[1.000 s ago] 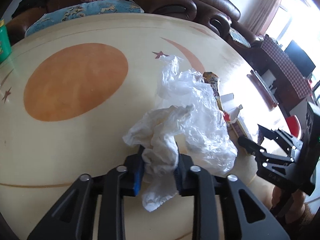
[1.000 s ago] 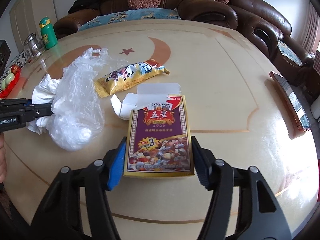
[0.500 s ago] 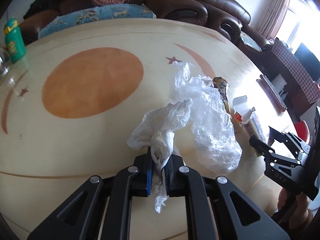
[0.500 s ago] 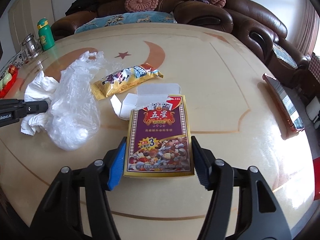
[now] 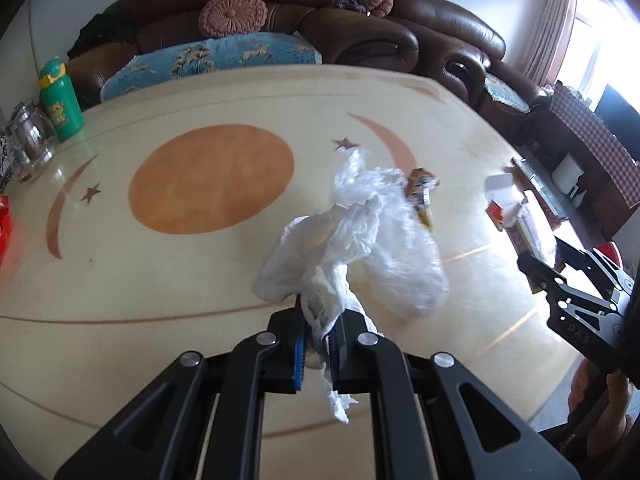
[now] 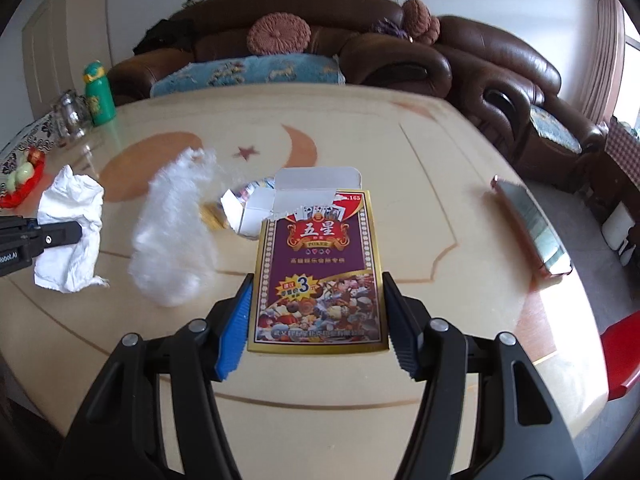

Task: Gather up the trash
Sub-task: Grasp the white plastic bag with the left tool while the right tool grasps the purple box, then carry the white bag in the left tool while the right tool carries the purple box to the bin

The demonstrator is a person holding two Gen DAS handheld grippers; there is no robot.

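My left gripper (image 5: 320,332) is shut on a crumpled white tissue (image 5: 324,248) and holds it above the table; the tissue also shows in the right wrist view (image 6: 72,228). A clear plastic bag (image 5: 400,256) lies just beyond it and also shows in the right wrist view (image 6: 176,232). A yellow snack wrapper (image 5: 420,196) lies behind the bag. My right gripper (image 6: 316,304) is shut on an opened purple playing-card box (image 6: 320,264), lifted off the table.
The cream table (image 6: 420,168) has orange sun and moon inlays. A green bottle (image 5: 60,100) and a glass jar (image 5: 28,144) stand at the far left. A phone (image 6: 532,228) lies at the right edge. A brown sofa (image 6: 400,52) stands behind.
My left gripper closed on the tissue and lifted it up and back from the bag. My right gripper raised the card box off the table.
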